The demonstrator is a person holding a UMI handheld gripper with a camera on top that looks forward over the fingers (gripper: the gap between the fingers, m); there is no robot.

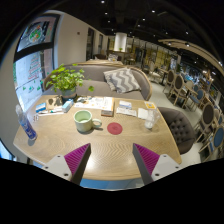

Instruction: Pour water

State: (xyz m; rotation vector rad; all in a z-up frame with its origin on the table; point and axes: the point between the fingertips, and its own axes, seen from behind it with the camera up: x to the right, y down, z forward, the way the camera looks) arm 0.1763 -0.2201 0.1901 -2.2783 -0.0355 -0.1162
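Gripper view: tool [111,160] spread wide, holding nothing, above near edge of tabletop [60,140]. Green mug [84,121] sits ahead of left finger; white cup [148,117] ahead right, pink coaster [115,128] between them. Plant [66,80] behind.

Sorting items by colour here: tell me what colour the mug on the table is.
Pale green, best seen in the gripper view: the mug stands beyond the open fingers.
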